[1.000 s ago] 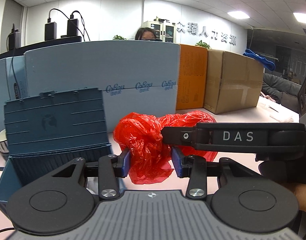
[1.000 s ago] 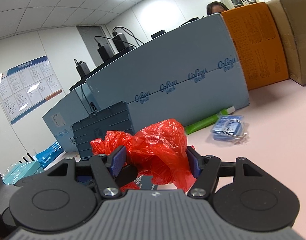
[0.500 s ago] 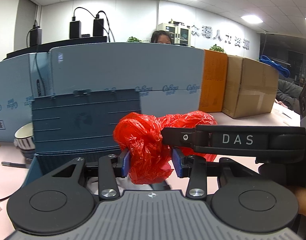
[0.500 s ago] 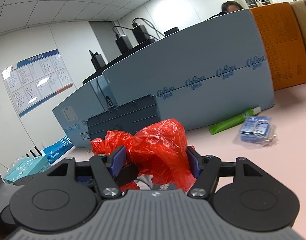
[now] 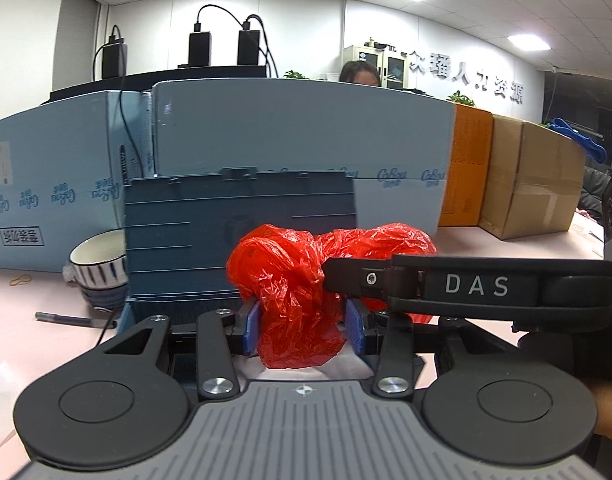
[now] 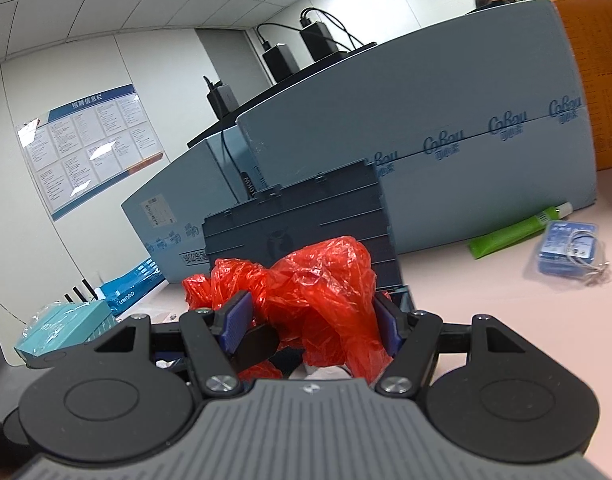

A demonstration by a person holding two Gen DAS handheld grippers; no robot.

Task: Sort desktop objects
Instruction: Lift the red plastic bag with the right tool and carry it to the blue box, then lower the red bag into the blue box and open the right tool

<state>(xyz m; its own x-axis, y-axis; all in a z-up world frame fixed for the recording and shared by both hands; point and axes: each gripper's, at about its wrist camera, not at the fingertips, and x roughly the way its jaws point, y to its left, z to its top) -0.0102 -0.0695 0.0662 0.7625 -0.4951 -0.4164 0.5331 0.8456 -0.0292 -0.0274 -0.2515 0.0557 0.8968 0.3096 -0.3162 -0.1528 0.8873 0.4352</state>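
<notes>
Left hand-held gripper (image 5: 304, 326): you have its blue pads clamped on one end of the red plastic bag (image 5: 302, 292)
Right hand-held gripper (image 6: 311, 322): your jaws stand wider, grasping the other bunched end of the same bag (image 6: 317, 288)
Bag position: held between both grippers, in front of the open dark blue storage box (image 5: 238, 236), clear of the pink bench (image 6: 505, 320)
Box: lid upright, leaning toward the grey-blue partition (image 5: 302, 128)
Left of box: striped bowl (image 5: 100, 264), pen (image 5: 72, 320)
Right side: green tube (image 6: 517, 232), small blue packet (image 6: 567, 250)
</notes>
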